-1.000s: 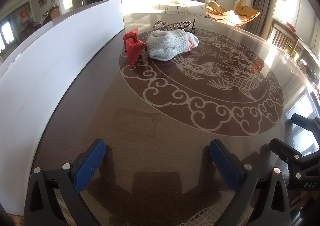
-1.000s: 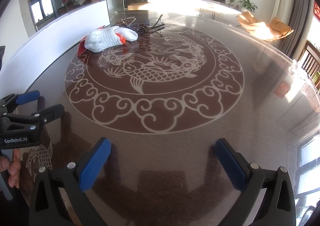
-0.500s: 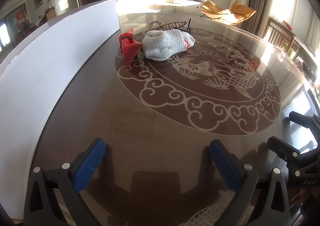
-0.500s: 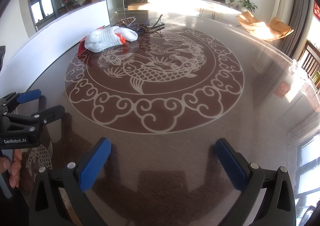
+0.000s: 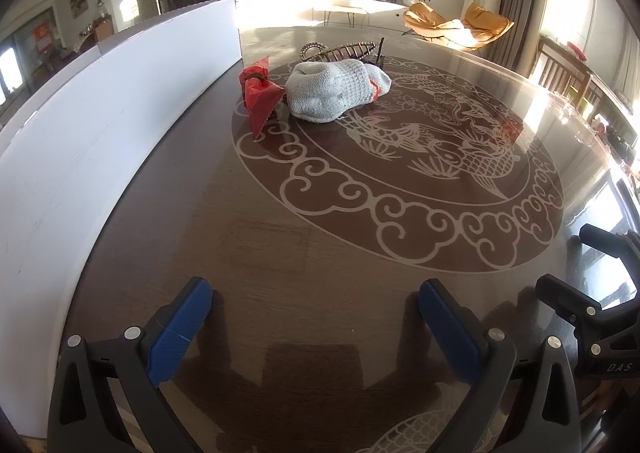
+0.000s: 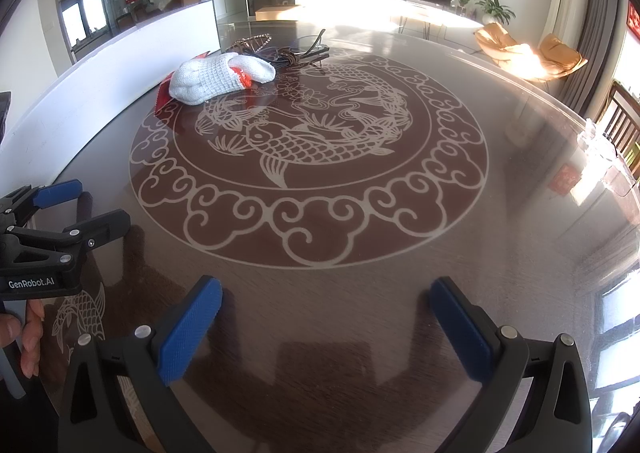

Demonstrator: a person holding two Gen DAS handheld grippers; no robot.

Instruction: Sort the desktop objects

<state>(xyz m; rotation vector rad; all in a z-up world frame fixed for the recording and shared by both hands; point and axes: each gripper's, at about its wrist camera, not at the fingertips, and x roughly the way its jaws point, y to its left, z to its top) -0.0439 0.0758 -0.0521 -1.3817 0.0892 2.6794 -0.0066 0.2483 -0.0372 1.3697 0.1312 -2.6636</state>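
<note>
A white knitted glove (image 5: 336,93) lies at the far side of the round brown table (image 5: 280,245), also in the right wrist view (image 6: 208,79). A red crumpled wrapper (image 5: 258,97) lies against its left side. A dark hair claw (image 5: 344,51) and a dark cord bundle (image 6: 296,55) lie just behind the glove. My left gripper (image 5: 316,317) is open and empty, low over the near table, far from the pile. My right gripper (image 6: 324,321) is open and empty, to the right of the left one.
A long white board (image 5: 120,125) stands along the table's left edge. The table top has a pale fish and cloud pattern (image 6: 308,149). Wooden chairs (image 5: 560,69) stand beyond the table's right rim. A television and orange armchairs are far behind.
The left gripper has turned slightly, so the glove pile shifted a little left in its view. The right gripper has not visibly moved. Both stay open.
</note>
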